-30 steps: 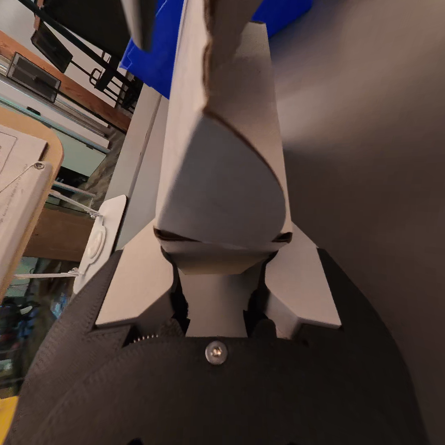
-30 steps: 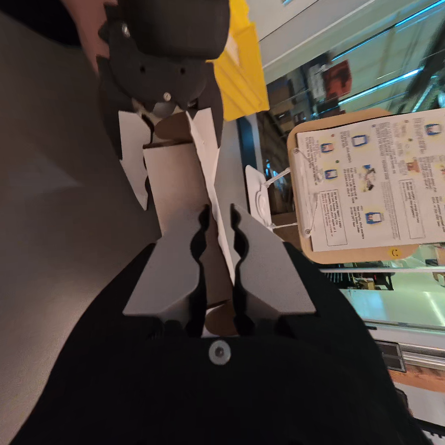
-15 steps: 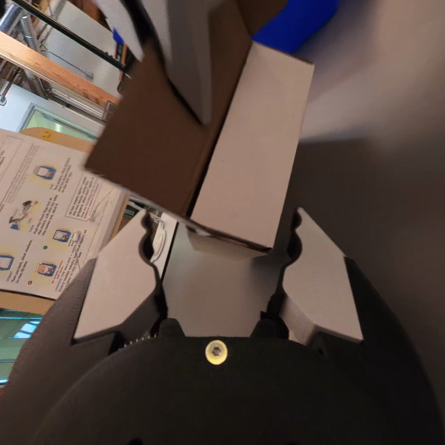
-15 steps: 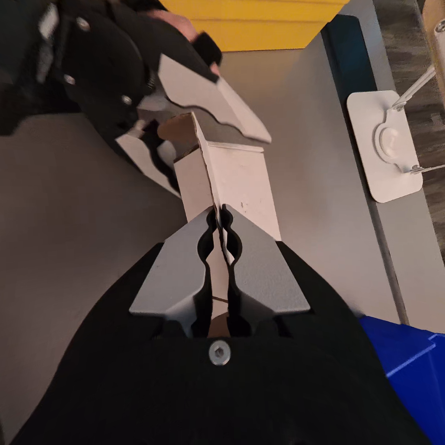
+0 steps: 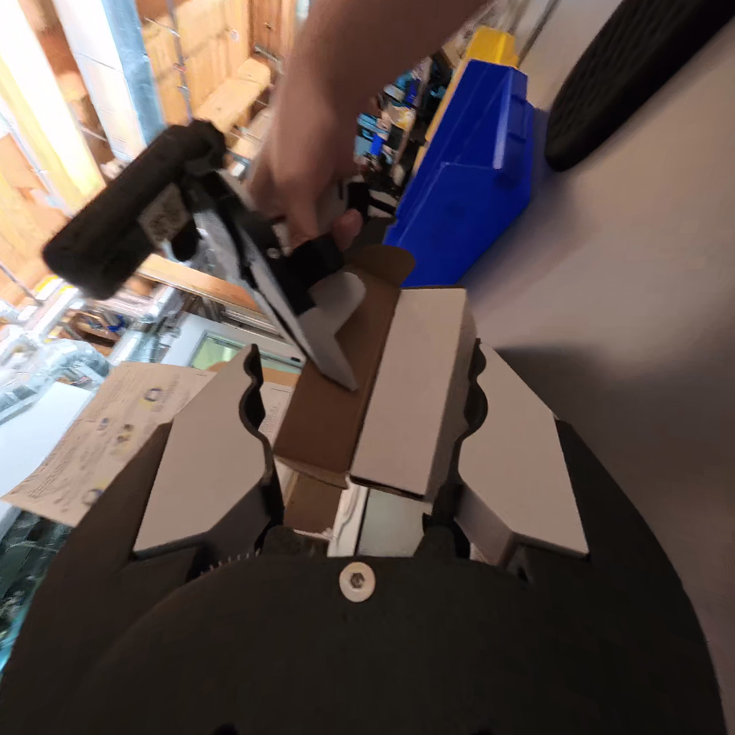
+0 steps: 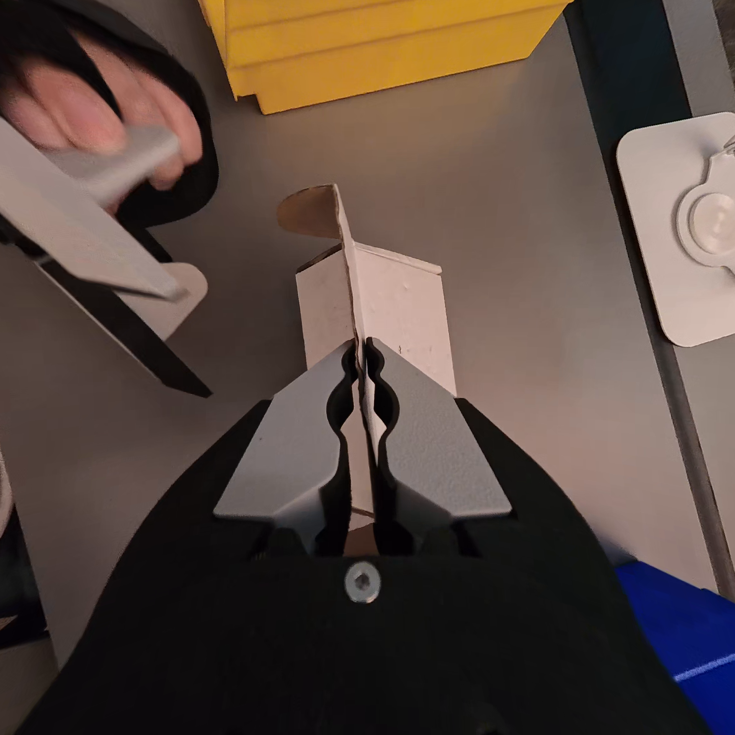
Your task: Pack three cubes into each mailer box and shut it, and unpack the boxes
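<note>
Pinching a raised flap edge-on, the right tongs (image 6: 361, 350) were clamped on the white mailer box (image 6: 401, 314) at frame centre, on the grey bench (image 6: 517, 238). The left tongs (image 5: 364, 401) stood spread wide, the box between their fingers, none visibly touching. Thin cardboard: likely light, creasing easily, stiffest along folds. Better held across the side walls than by the flap. No cubes visible.

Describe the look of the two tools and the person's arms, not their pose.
Both tools look alike: the left tool and right tool each have a matte black, ribbed-plastic body with one silver hex screw at its centre, and two flat grey wedge fingers with wavy black inner pads. The right tool carries a black bar handle. No sleeves or cables show.
</note>
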Motion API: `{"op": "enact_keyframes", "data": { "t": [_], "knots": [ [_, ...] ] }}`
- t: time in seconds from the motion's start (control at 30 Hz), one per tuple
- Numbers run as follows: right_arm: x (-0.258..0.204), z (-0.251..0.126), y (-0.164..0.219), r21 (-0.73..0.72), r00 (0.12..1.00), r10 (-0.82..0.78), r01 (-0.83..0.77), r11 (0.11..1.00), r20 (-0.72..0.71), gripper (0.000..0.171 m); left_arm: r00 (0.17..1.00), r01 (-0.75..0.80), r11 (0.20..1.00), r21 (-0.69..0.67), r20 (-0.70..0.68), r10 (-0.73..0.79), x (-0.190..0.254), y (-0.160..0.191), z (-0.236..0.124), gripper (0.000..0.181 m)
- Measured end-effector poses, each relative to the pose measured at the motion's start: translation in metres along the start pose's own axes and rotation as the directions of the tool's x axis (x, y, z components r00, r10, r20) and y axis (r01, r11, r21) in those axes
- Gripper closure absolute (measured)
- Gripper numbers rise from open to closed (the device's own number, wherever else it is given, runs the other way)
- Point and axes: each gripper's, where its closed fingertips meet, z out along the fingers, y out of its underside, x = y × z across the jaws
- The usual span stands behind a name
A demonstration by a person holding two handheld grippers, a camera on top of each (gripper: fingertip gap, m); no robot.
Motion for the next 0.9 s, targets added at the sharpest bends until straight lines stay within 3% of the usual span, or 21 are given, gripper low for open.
{"op": "enact_keyframes", "data": {
  "t": [0.2,0.3,0.33,0.47,0.6,0.77,0.9],
  "knots": [
    [0.001,0.002,-0.004,-0.004,1.0,-0.023,0.023,1.0,-0.001,0.171,0.988,-0.014,0.974,-0.225,-0.15,-0.02,0.037,0.049,0.02,0.087],
    [0.0,0.0,-0.008,-0.008,0.999,-0.049,0.049,0.999,-0.004,0.171,0.973,-0.009,0.966,-0.26,-0.223,-0.051,0.055,0.058,0.023,0.095],
    [0.003,0.0,-0.009,-0.014,0.998,-0.057,0.057,0.998,-0.022,0.171,0.971,0.005,0.964,-0.266,-0.23,-0.069,0.058,0.058,0.024,0.089],
    [0.011,-0.005,-0.012,-0.032,0.995,-0.076,0.074,0.997,-0.06,0.171,0.957,0.083,0.961,-0.265,-0.247,-0.151,0.062,0.054,0.024,0.09],
    [0.023,-0.011,-0.02,-0.002,0.992,-0.076,0.076,0.997,-0.1,0.17,0.925,0.151,0.953,-0.264,-0.302,-0.23,0.072,0.051,0.022,0.101],
    [0.02,-0.015,-0.027,0.005,0.99,-0.098,0.099,0.995,-0.098,0.171,0.925,0.296,0.937,-0.185,-0.188,-0.329,0.042,0.034,0.026,0.097],
    [0.018,-0.015,-0.027,-0.029,0.981,-0.16,0.158,0.987,-0.11,0.17,0.847,0.365,0.865,-0.345,-0.262,-0.462,0.063,0.061,0.029,0.106]
  ]
}}
